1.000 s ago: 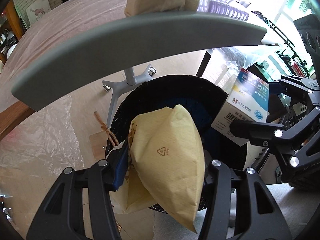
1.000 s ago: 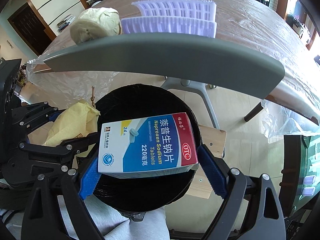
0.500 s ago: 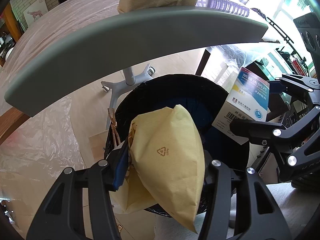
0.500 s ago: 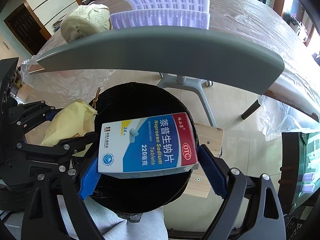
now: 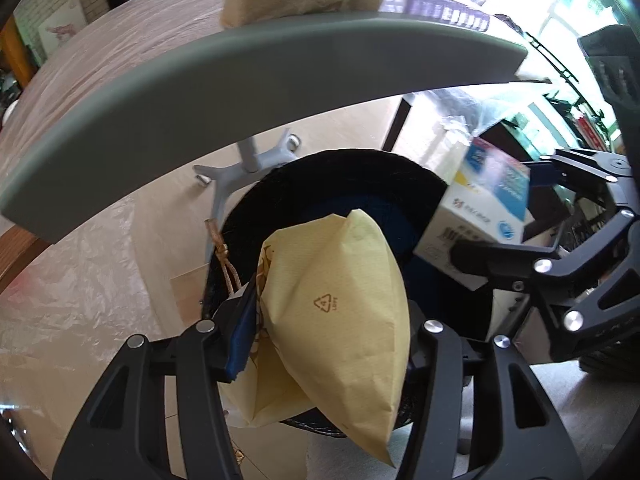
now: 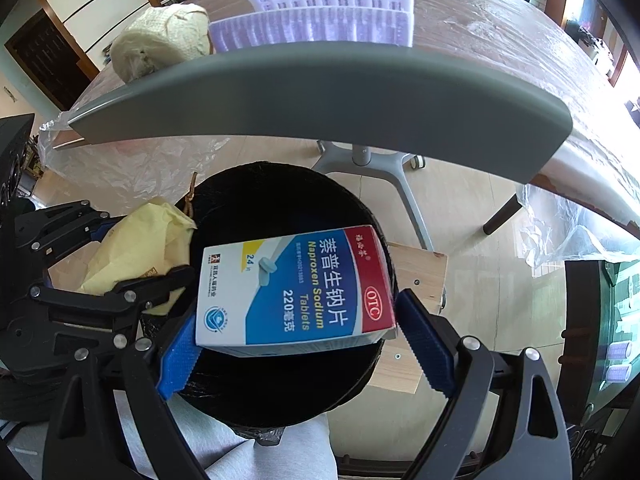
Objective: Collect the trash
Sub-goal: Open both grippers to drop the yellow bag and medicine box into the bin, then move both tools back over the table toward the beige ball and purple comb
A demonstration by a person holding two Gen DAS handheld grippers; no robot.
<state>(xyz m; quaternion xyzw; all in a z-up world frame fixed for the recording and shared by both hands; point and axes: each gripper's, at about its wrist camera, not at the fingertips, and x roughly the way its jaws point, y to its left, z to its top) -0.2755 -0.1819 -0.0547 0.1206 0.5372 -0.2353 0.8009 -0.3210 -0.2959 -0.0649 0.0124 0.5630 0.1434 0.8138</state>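
A black round bin (image 5: 360,160) stands on the floor below both grippers. My left gripper (image 5: 328,332) holds a yellow paper bag (image 5: 340,312) over the bin's near rim. Its jaws are opening, and the bag still hangs between the pads. My right gripper (image 6: 296,344) is shut on a blue, white and red tablet box (image 6: 296,292) above the bin's mouth (image 6: 280,392), with a blue pad at each end of the box. The right wrist view also shows the left gripper (image 6: 120,280) and the yellow bag (image 6: 136,248). The box (image 5: 488,200) appears at the right of the left wrist view.
A grey table edge (image 6: 320,92) arches over the bin. On the table lie a beige wad (image 6: 160,40) and a purple plastic rack (image 6: 320,12). The table's wheeled foot (image 6: 372,160) and a wooden block (image 6: 416,276) sit beside the bin. A person's grey trouser leg (image 6: 240,452) is at the bottom.
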